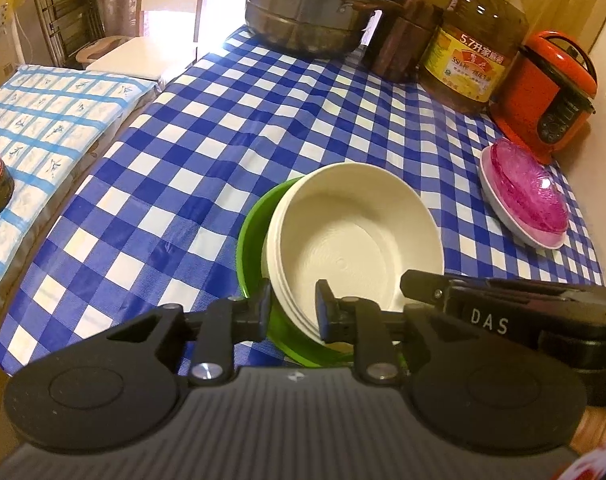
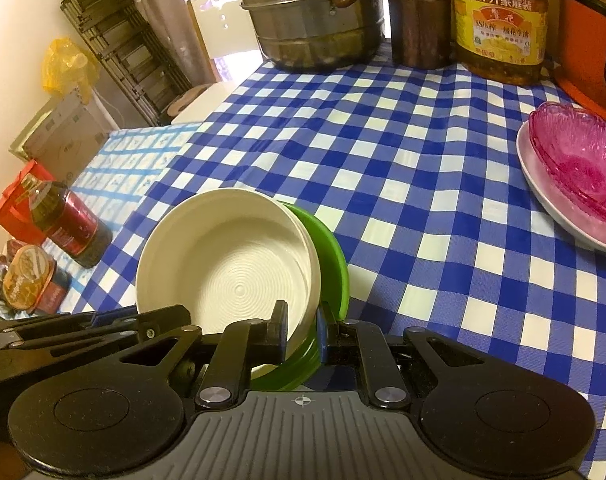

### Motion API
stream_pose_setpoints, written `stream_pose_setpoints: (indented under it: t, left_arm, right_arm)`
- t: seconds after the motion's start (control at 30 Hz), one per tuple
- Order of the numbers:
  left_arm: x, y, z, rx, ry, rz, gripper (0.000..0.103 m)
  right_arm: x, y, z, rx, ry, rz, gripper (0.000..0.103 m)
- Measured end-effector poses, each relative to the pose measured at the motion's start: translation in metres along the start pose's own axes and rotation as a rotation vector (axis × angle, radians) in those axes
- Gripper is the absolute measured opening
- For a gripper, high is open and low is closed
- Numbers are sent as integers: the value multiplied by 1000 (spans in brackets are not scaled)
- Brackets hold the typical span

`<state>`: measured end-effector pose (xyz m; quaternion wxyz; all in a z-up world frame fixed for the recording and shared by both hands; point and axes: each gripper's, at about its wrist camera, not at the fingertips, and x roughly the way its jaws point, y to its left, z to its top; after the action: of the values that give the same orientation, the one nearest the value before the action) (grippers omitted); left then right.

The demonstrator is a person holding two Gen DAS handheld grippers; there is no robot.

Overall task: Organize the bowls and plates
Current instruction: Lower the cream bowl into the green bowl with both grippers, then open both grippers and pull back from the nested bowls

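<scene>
A stack of cream bowls [image 1: 351, 236] sits nested in a green bowl [image 1: 255, 232], tilted above the checked tablecloth. My left gripper [image 1: 293, 308] is shut on the near rim of the stack. My right gripper [image 2: 303, 330] is shut on the opposite rim, its fingers around both the cream bowls [image 2: 231, 264] and the green bowl [image 2: 331, 256]. A pink glass bowl [image 1: 523, 184] rests on a white plate [image 1: 515, 220] at the right; both also show in the right wrist view, bowl [image 2: 583, 160] and plate [image 2: 559, 208].
A steel steamer pot [image 1: 315, 8], brown wooden holder [image 1: 403, 40], oil jug [image 1: 475, 40] and orange rice cooker [image 1: 547, 92] line the table's far edge. A dark sauce bottle [image 2: 67, 220] and tins [image 2: 27, 276] stand on the lower side table at left.
</scene>
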<state>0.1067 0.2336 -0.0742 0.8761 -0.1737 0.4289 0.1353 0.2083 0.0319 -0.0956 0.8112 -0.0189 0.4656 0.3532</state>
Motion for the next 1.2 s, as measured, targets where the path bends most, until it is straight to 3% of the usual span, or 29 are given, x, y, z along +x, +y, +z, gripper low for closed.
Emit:
stream_pose_setpoints:
  t: [0.53,0.9,1.2]
  left_arm:
    - [-5,-1,-1,15,-37,-17,35]
    - [-10,1,-4,0,-68,-31,41]
    - [-22,-8,-8,-9,-90,-50,42]
  right_arm:
    - [0,-3,1,58,-7,44,27]
    - [-13,-9,2,103,-79,70,37]
    - [-43,-22,-5,138,-142,37,40]
